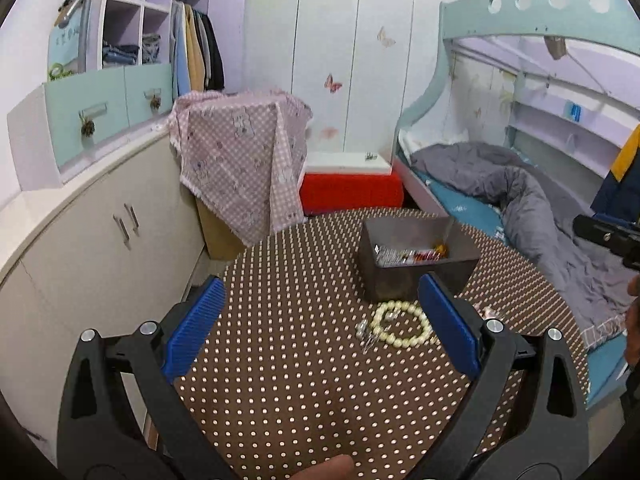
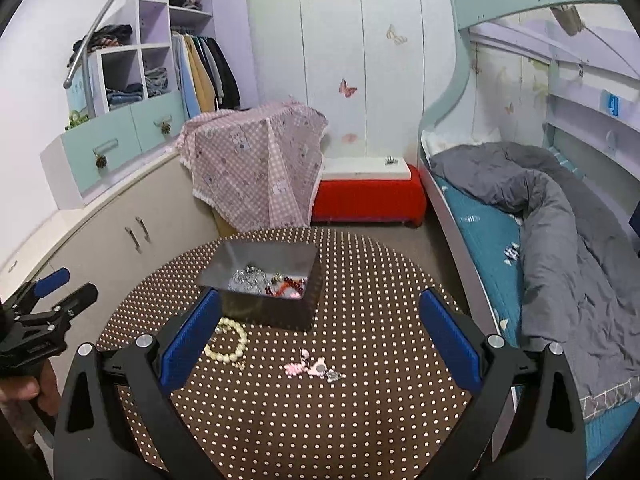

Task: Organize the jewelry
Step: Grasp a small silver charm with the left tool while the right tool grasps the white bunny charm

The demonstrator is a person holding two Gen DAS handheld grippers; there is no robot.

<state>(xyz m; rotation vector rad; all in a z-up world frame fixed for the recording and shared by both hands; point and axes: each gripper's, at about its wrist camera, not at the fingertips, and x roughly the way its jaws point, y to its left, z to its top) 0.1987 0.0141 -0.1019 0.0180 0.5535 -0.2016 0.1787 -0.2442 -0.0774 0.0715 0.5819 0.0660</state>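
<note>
A dark open box [image 1: 416, 258] [image 2: 266, 280] with several pieces of jewelry inside stands on a round brown dotted table [image 1: 304, 360] [image 2: 360, 400]. A cream bead bracelet [image 1: 402, 322] [image 2: 230, 344] lies in front of the box, with a small silver piece [image 1: 366, 334] beside it. Pink and silver trinkets [image 2: 312, 368] lie to its right. My left gripper [image 1: 322, 320] is open and empty above the table, left of the bracelet. My right gripper [image 2: 320, 332] is open and empty, above the trinkets. The left gripper also shows at the left edge of the right wrist view [image 2: 48, 300].
A cream cabinet [image 1: 100, 220] runs along the left. A pink-covered stand [image 2: 256, 168] and a red bench [image 2: 368, 196] are behind the table. A bunk bed with a grey duvet [image 2: 560, 248] lies on the right.
</note>
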